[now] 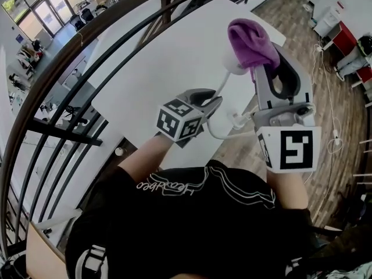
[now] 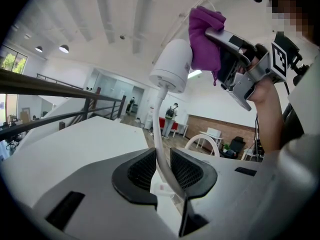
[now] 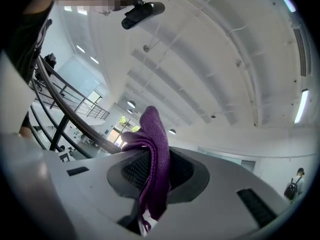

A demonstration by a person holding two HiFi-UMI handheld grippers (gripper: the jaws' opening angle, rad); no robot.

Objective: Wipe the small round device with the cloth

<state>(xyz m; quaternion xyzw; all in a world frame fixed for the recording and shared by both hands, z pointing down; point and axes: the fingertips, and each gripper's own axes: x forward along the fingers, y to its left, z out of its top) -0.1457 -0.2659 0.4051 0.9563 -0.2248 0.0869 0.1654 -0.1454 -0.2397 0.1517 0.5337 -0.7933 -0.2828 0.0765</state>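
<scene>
The small round white device point(image 1: 231, 61) is held up above the table on its thin white stalk point(image 1: 221, 86). My left gripper point(image 1: 213, 101) is shut on that stalk; in the left gripper view the stalk point(image 2: 159, 134) runs up between the pads to the device's head point(image 2: 172, 66). A purple cloth point(image 1: 250, 42) is draped over the device's right side and top. My right gripper point(image 1: 263, 64) is shut on the cloth. In the right gripper view the folded cloth point(image 3: 155, 149) stands pinched between the pads of that gripper point(image 3: 152, 173); the device is hidden there.
A white table point(image 1: 157, 68) lies below and ahead of both grippers. A dark curved railing point(image 1: 87, 57) runs along the left. The device's white cable loops down to a plug point(image 1: 235, 121) between the grippers. Wooden floor with loose cables point(image 1: 334, 138) is at the right.
</scene>
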